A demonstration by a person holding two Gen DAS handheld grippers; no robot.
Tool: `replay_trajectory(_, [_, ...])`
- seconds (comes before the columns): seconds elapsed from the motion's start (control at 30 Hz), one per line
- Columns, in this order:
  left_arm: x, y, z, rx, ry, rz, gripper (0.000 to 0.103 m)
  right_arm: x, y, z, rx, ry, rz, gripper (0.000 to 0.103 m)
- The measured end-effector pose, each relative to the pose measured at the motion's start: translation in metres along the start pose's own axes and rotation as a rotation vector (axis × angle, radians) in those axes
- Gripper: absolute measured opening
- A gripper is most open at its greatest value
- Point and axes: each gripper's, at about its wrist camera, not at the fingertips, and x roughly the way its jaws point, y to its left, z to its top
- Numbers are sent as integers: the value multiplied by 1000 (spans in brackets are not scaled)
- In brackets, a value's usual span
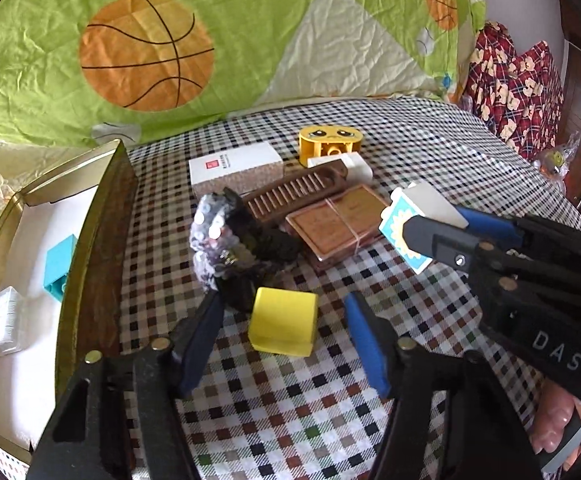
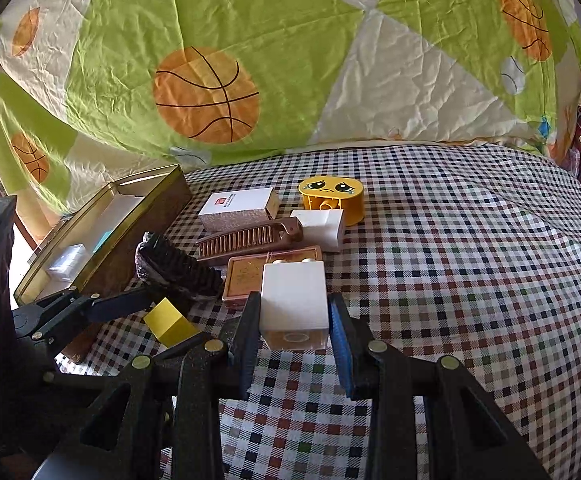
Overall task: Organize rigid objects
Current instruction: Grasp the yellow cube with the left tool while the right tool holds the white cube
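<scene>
Checkered cloth (image 2: pixel 450 240) on bed, basketball quilt (image 1: pixel 146 52) behind. "DAS" on right gripper (image 2: pixel 294 320), clamping white block (image 2: pixel 294 300). Left gripper (image 1: pixel 284 336) half-wide around yellow block (image 1: pixel 284 322), pads not touching.

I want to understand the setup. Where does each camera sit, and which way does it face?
Left wrist: sits on the left tool, faces down at the yellow block; the right tool and a hand show.
Right wrist: sits on the right tool, which clamps the white block; the left tool shows.
Shared: both blocks, comb, tin box.
</scene>
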Motion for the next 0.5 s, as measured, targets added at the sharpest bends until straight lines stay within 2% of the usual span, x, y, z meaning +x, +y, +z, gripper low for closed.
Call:
replay_trajectory(0.03, [2, 1, 0, -3, 13, -10, 40, 0, 0, 0, -1, -2, 1, 35])
replay_trajectory(0.07, [3, 2, 0, -6, 20, -24, 35, -1, 0, 0, -1, -6, 4, 35])
replay_trajectory(0.2, [0, 4, -3, -15, 10, -38, 35, -5, 1, -1, -3, -26, 14, 35])
replay_trajectory(0.5, [-17, 9, -5, -44, -80, -1, 35, -12, 6, 0, -22, -60, 20, 35])
